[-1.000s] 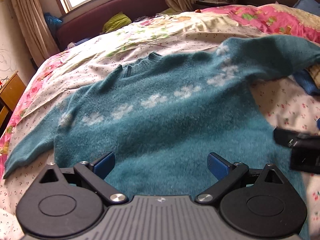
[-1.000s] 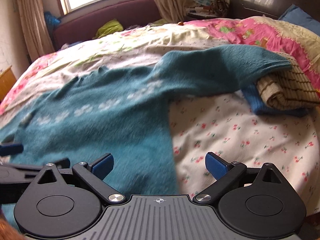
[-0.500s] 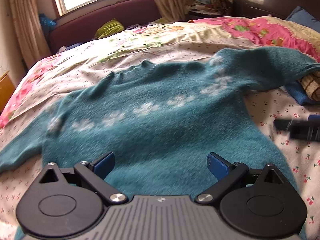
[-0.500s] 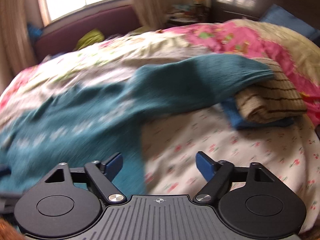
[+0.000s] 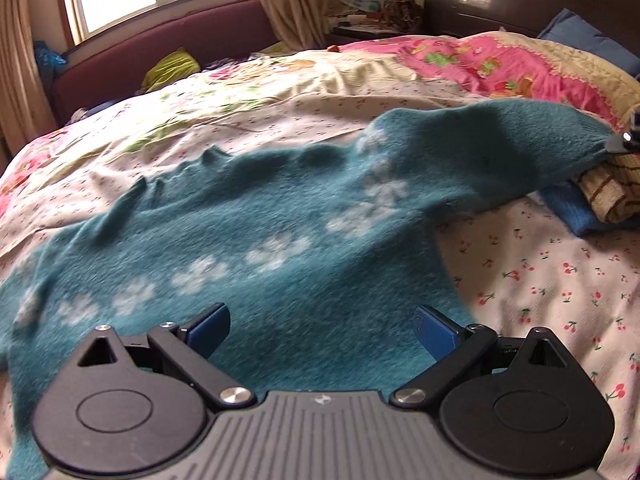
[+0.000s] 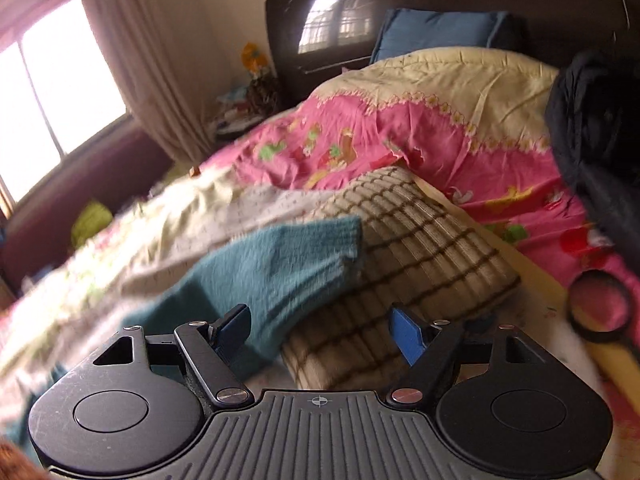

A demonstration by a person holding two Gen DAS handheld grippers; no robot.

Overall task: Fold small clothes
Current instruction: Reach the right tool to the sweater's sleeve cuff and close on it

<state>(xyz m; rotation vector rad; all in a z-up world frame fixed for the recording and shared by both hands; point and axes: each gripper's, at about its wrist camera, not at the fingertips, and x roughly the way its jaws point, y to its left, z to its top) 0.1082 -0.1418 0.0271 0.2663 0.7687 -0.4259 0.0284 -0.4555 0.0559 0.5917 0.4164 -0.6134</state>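
A teal sweater [image 5: 280, 220] with a row of white flowers lies spread flat on the cherry-print bed sheet [image 5: 540, 272]. My left gripper [image 5: 320, 320] hovers open over its lower body, with nothing between the fingers. The sweater's right sleeve [image 5: 500, 152] stretches out to the right, and its cuff [image 6: 320, 240] rests on a folded beige checked cloth [image 6: 400, 248]. My right gripper [image 6: 320, 320] is open just short of that sleeve. Its left finger is close beside the teal knit and the pads press on nothing. The right wrist view is blurred.
The beige checked cloth [image 5: 608, 192] sits on a folded blue cloth [image 5: 568, 208] at the bed's right. A pink and cream quilt [image 6: 400, 132], a dark garment [image 6: 592, 128], a blue pillow [image 6: 432, 32] and a black ring [image 6: 600, 308] lie beyond. A maroon couch [image 5: 160, 48] stands under the window.
My right gripper has swung right, from the sweater's body to the sleeve cuff, rolling as it went, and its jaws have narrowed a little. The left gripper has shifted right over the sweater.
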